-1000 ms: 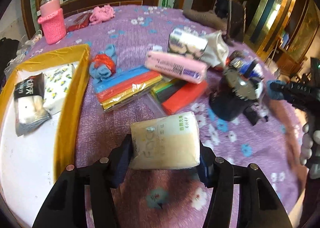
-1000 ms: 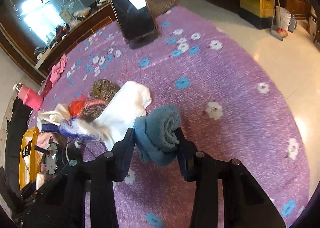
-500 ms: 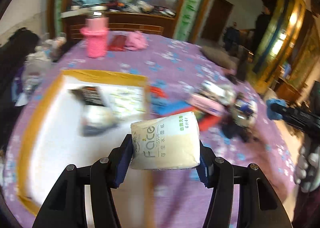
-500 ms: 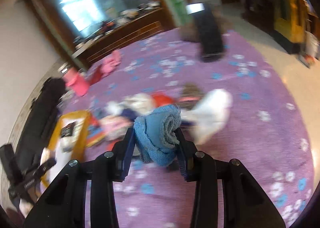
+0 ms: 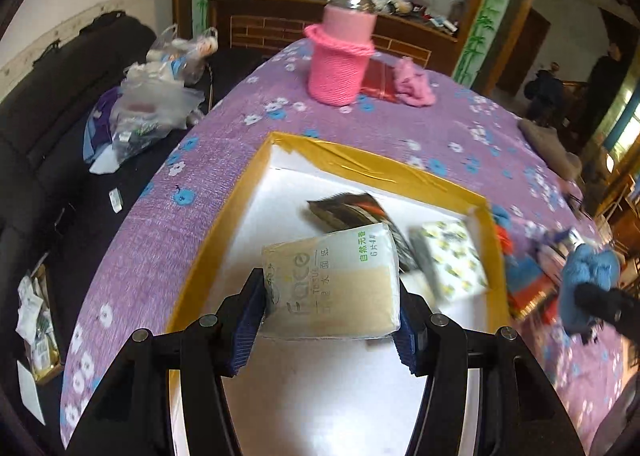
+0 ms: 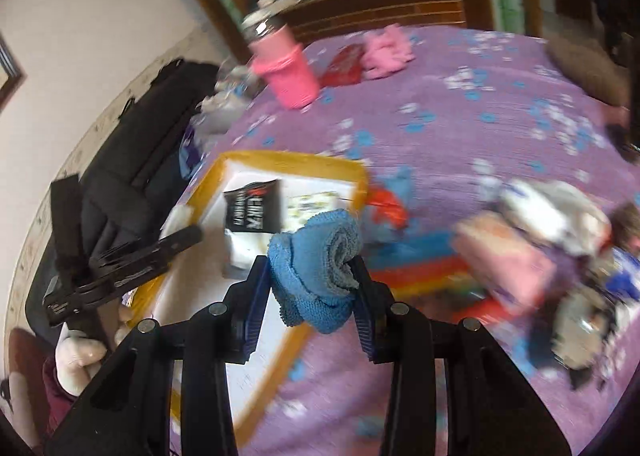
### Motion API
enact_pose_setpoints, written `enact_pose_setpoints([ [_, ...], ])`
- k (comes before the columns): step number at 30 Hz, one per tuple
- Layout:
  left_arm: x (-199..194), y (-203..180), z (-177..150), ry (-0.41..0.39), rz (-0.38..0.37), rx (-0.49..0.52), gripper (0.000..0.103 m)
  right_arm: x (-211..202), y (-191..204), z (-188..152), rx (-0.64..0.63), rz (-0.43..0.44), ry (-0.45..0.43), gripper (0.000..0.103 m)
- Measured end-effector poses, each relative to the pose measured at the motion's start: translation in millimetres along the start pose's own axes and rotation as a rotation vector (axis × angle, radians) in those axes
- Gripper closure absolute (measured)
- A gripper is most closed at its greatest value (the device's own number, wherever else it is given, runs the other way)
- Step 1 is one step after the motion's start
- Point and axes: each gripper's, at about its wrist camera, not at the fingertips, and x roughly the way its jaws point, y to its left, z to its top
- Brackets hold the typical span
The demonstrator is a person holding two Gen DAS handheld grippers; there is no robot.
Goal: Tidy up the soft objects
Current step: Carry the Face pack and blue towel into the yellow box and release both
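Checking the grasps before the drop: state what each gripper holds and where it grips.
The left gripper clamps the tissue pack across its two short sides. The right gripper pinches the rolled blue towel across its middle.

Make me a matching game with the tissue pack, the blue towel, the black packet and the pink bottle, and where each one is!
Things:
1. tissue pack
2. blue towel
3. black packet
4. pink bottle

Places:
A. lying inside the yellow-rimmed box
B. standing on the purple cloth, beyond the box
C. held in the left gripper
D. held in the right gripper

Pairs: 1-C, 2-D, 3-A, 4-B
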Motion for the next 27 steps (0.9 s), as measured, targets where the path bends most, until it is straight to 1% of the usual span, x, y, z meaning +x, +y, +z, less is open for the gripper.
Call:
enact_pose_setpoints([
  [3, 27, 7, 15, 0.029, -0.001, -0.02, 0.046, 28, 18, 11, -0.036, -0.012, 0.037, 0.066],
  [8, 67, 15, 33, 0.051, 0.01, -0.032, 0.046, 62, 33, 20, -0.061, -0.02, 0.088, 0.066],
  [11, 81, 22, 39, 0.052, 0.008, -0.056, 0.044, 81, 40, 31, -0.076, -0.053, 0.099, 0.066],
  [13, 86, 26, 39, 0.054, -0.006, -0.077, 0.042, 93, 44, 38, -0.091, -0.085, 0.099, 0.066],
  [17, 83, 31, 38, 0.041, -0.047, -0.089, 0.039, 108, 46, 47, -0.075, -0.107, 0.097, 0.063],
  [20, 75, 36, 33, 0.027, -0.077, -0.097, 0.035, 116, 44, 51, -0.046, -0.103, 0.095, 0.06],
  [21, 70, 38, 32, 0.018, -0.084, -0.102, 0.031, 117, 44, 53, -0.041, -0.098, 0.091, 0.056],
  [22, 65, 40, 30, 0.007, -0.086, -0.103, 0.027, 116, 42, 54, -0.036, -0.088, 0.083, 0.053],
  [24, 53, 43, 27, -0.02, -0.078, -0.101, 0.025, 113, 42, 56, -0.031, -0.072, 0.068, 0.052],
  [27, 36, 46, 22, -0.052, -0.072, -0.106, 0.024, 102, 41, 59, -0.025, -0.068, 0.043, 0.052],
])
